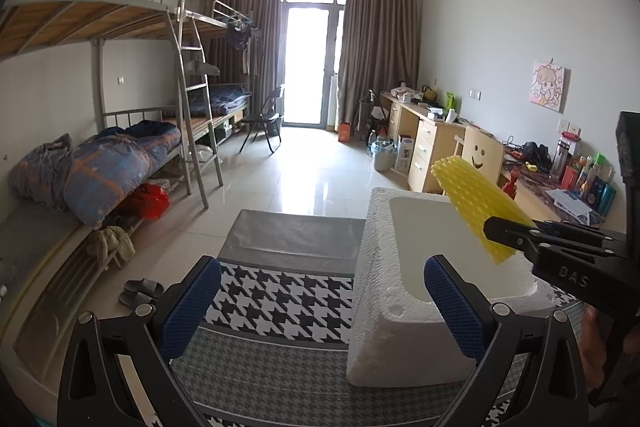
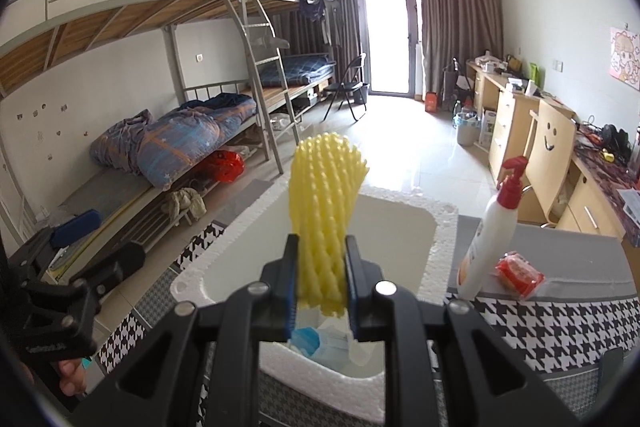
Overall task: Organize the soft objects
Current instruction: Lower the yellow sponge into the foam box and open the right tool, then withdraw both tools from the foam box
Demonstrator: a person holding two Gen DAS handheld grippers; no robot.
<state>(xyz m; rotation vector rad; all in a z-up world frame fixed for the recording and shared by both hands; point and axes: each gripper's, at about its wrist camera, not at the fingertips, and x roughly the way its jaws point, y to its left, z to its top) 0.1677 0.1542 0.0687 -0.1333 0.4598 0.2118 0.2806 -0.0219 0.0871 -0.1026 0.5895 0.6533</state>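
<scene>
Left gripper (image 1: 322, 307): fingers released, nothing between them, hovering low over the houndstooth-covered desk (image 1: 280, 299) beside the white foam box (image 1: 372, 267); probably kept clear so the other hand can work. Right gripper (image 2: 320, 279): fingers clenched on the lower end of the yellow foam net sleeve (image 2: 324, 195), held upright above the box opening, likely for dropping in. Blue face masks (image 2: 320, 343) already lie inside. Further right, outside the box: white pump bottle (image 2: 492, 231), with a red packet (image 2: 520, 273) just beside it.
</scene>
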